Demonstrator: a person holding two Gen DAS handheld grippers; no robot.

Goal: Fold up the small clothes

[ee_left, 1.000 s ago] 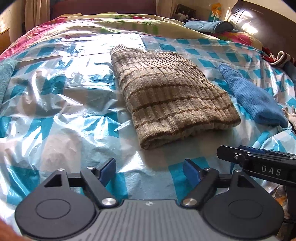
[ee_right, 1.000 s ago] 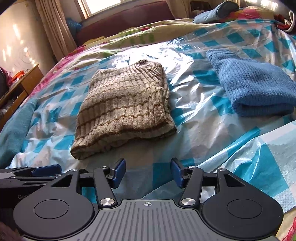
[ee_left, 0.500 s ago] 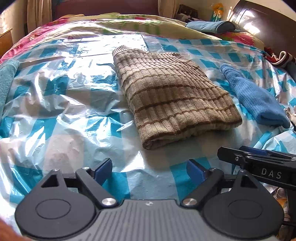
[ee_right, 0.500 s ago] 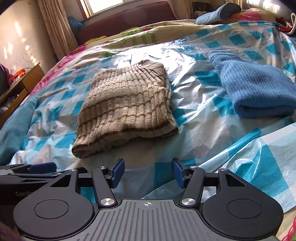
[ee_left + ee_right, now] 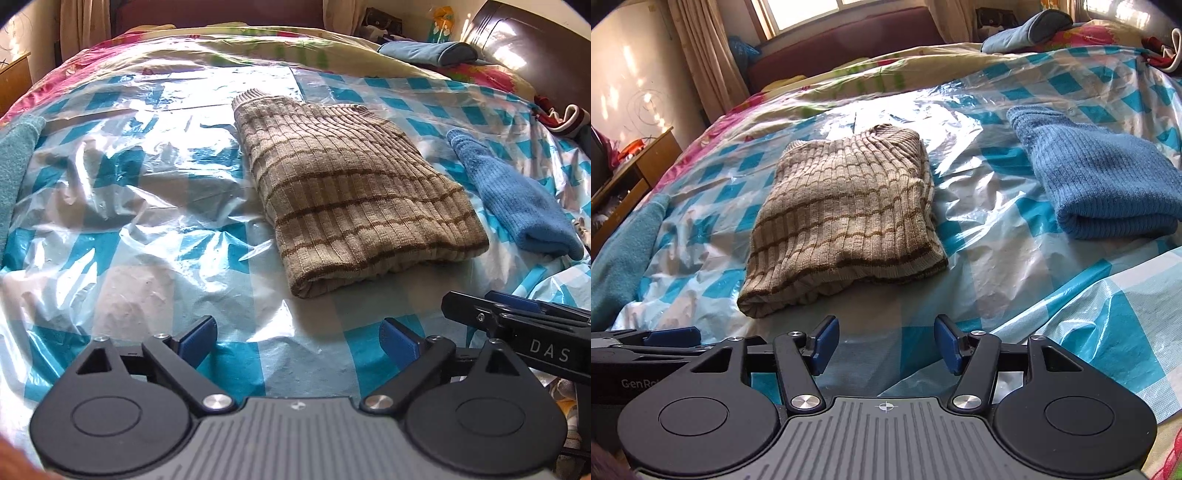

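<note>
Lying folded at the centre of both frames, the striped sweater rests on the plastic sheet.
Our left gripper and right gripper sit at the bottom edge, fingers apart, holding nothing, short of the sweater; a folded blue sweater lies at right.

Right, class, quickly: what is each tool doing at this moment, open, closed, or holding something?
Left tool: open, holding nothing, short of the striped sweater.
Right tool: open, holding nothing.
</note>
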